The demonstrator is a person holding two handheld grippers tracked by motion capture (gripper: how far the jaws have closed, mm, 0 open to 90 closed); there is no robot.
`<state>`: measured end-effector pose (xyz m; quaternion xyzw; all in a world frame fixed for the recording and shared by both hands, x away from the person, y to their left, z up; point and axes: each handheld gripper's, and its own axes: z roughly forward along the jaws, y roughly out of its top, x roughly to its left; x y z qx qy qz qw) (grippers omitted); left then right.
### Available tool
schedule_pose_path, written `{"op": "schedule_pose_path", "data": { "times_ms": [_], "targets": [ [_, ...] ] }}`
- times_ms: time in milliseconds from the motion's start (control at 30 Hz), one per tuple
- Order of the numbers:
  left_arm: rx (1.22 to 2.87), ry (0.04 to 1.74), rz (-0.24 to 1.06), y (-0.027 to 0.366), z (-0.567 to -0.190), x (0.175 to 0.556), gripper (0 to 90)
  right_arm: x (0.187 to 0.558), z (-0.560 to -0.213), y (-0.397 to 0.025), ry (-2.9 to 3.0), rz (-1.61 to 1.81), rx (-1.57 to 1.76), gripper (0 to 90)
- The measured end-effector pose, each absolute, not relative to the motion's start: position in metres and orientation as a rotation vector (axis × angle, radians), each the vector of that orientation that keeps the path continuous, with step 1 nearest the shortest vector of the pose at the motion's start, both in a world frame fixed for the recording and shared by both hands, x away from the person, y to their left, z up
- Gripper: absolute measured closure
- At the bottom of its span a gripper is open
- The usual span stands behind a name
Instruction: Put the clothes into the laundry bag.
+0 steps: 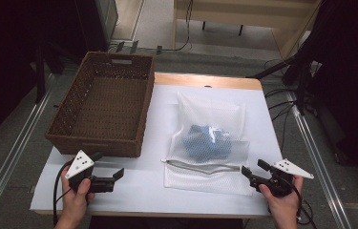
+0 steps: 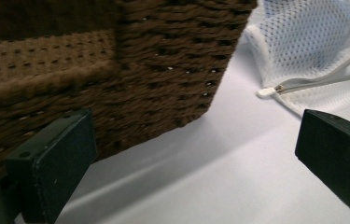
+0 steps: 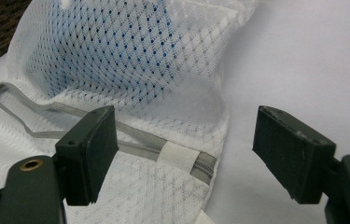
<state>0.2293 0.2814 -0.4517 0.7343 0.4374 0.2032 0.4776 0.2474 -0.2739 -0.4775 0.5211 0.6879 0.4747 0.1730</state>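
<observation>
I am holding my left gripper (image 1: 114,177) and right gripper (image 1: 246,172) wide open, gripping nothing. The mesh bag (image 1: 210,143) with blue cloth (image 1: 206,141) is lying on the table (image 1: 143,186) beside the basket (image 1: 102,102), its zipper (image 3: 130,147) partly undone. Closing it and moving it are, I judge, still ahead.

We see the basket (image 1: 101,106) on the table's (image 1: 143,186) left half, with the mesh bag (image 1: 210,143) lying to its right. The left gripper (image 1: 112,177) sits before the basket, the right gripper (image 1: 248,172) at the bag's near right corner.
</observation>
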Motion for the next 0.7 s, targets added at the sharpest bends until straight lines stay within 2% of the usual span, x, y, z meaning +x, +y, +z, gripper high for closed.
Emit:
{"op": "schedule_pose_path", "data": {
  "times_ms": [700],
  "targets": [
    [1.713, 1.138, 0.552, 0.336, -0.448, 0.229, 0.0, 0.247, -0.479, -0.278, 1.947, 1.340, 1.489, 22.2]
  ]
}}
